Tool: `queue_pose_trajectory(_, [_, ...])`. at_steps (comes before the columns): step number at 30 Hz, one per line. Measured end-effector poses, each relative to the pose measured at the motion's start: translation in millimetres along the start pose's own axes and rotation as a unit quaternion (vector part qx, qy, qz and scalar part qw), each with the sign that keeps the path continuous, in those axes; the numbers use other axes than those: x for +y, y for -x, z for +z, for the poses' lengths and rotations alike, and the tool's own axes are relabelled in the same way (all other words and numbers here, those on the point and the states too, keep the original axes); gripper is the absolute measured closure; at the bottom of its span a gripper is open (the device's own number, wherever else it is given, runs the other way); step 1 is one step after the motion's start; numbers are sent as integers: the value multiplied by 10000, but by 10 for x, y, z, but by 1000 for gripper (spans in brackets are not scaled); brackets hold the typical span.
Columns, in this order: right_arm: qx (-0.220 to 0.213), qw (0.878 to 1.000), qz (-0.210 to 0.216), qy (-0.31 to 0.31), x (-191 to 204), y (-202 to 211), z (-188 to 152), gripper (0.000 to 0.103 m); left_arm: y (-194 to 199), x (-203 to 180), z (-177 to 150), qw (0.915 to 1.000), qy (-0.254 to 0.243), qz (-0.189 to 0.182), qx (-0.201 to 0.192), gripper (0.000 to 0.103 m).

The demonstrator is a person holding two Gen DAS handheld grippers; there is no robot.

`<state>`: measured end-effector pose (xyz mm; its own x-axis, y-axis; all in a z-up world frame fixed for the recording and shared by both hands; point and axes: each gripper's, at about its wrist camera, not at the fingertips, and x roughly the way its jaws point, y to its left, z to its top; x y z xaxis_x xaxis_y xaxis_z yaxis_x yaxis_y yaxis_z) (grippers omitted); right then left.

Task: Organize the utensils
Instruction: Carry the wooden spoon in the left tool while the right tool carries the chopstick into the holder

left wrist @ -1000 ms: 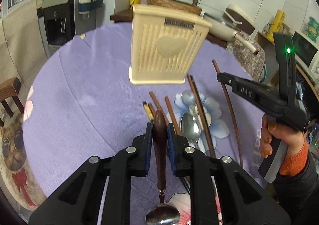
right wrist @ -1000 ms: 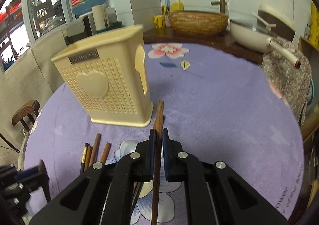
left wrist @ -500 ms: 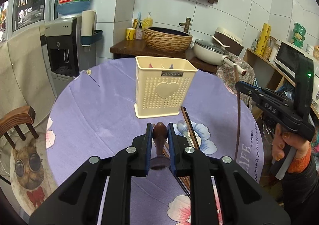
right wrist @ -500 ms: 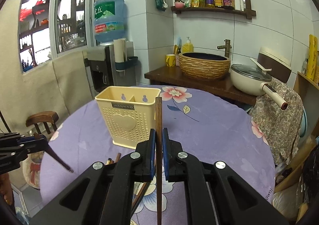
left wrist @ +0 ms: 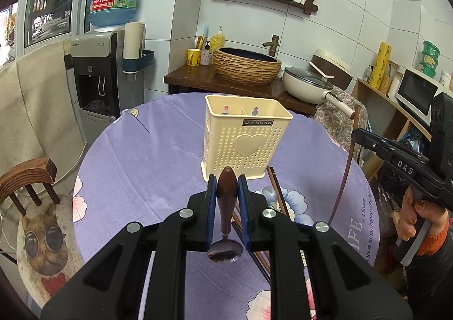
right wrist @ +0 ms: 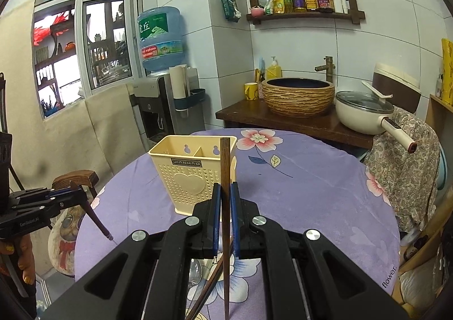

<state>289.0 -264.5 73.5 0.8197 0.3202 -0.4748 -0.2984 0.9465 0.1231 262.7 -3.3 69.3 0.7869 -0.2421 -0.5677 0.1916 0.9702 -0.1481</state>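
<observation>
Your left tongs point(left wrist: 227, 192) are clenched on a spoon point(left wrist: 226, 201), gripped by its dark wooden handle w/ the steel bowl hanging below the pads, clear of the surface point(left wrist: 141, 167). Your right tongs point(right wrist: 223, 201) are clenched on a single brown chopstick point(right wrist: 225, 178), held upright btw the blue pads, its top end crossing in front of the holder's right edge. The left wrist view shows what the right can't: your right hand point(left wrist: 416, 212) w/ orange sleeve on the grip at far right, the chopstick seen side-on sticking out above and below the tongs, free of the surface, plus the spoon bowl face-on. The right wrist view gives the reverse: the left tongs at far left w/ the spoon handle slanting down and right, and a chair behind them; spoon bowl not visible there. The cream utensil holder point(left wrist: 245, 141) stands upright on the purple floral cloth, two compartments split by a divider, heart on the front. It sits just beyond both tongs: straight ahead of the left pair, ahead and slightly left of the right pair; neither utensil is in it yet. More chopsticks point(left wrist: 279, 198) and another spoon point(right wrist: 195, 272) lie on the surface below the tongs, near the holder's base
</observation>
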Motion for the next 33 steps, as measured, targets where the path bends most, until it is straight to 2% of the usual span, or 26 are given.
queue_pose_trajectory(6, [-14, 9999, 160, -33, -8, 14, 122, 96, 11, -9, 127, 10000, -66, -36, -58, 88])
queue_pose_trajectory(9, [-134, 9994, 297, -73, 6, 39, 289, 96, 55, -27, 329, 9998, -119, -82, -171, 88])
queue_pose_trajectory(13, [-469, 9974, 511, -209, 25, 65, 665, 96, 157, -106, 802, 9985, -234, -108, -476, 88])
queue_pose_trajectory(16, [-814, 9949, 525, -270, 82, 46, 1086, 96, 196, -165, 1205, 9969, -256, 28, -739, 88])
queue_pose_trajectory(20, [-1223, 9914, 325, -338, 130, -48, 1520, 96, 165, -209, 1721, 9929, -209, 332, -1120, 88])
queue_pose_trajectory(24, [-1388, 9892, 147, -453, 144, -239, 1743, 96, -14, -177, 2041, 9928, -15, 323, -1155, 88])
queue_pose_trajectory(28, [-1485, 9883, -144, -304, 164, -443, 1728, 96, -301, -149, 2107, 9944, 65, 328, -1006, 88])
queue_pose_trajectory(33, [-1366, 9894, -292, -396, 105, -761, 1456, 96, -729, -78, 1885, 9965, 209, 350, -726, 88])
